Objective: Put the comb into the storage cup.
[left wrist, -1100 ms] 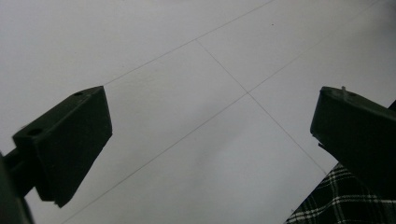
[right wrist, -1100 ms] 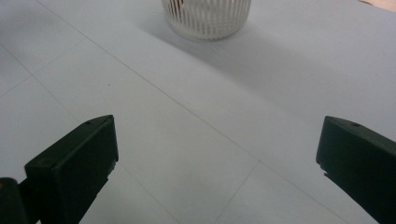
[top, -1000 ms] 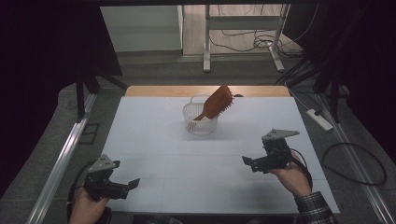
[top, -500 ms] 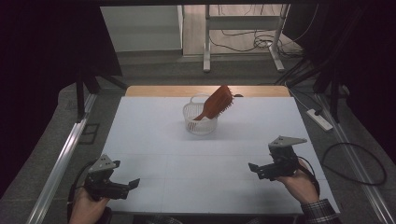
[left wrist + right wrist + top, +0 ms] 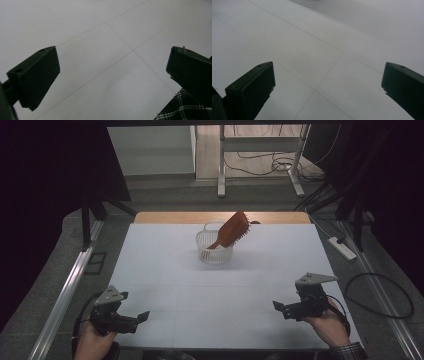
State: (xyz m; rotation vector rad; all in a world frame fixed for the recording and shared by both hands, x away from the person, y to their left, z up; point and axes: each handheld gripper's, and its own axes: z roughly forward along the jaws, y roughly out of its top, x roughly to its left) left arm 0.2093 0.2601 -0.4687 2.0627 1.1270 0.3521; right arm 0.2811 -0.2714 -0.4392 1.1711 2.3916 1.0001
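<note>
A reddish-brown hairbrush leans handle-down in a small white basket at the far middle of the white table. My left gripper rests near the front left corner, open, jaws pointing right, held by a hand. My right gripper sits near the front right edge, open, jaws pointing left. In the left gripper view the jaws stand wide apart over bare table around the left gripper. The right gripper also has nothing between its jaws.
A wooden strip runs along the table's far edge. A metal rail lies to the left. A power strip and cables lie on the floor to the right. A plaid sleeve shows in the left gripper view.
My right gripper has drawn back toward the front edge and slightly right, staying open. The left gripper, basket and hairbrush have not moved.
</note>
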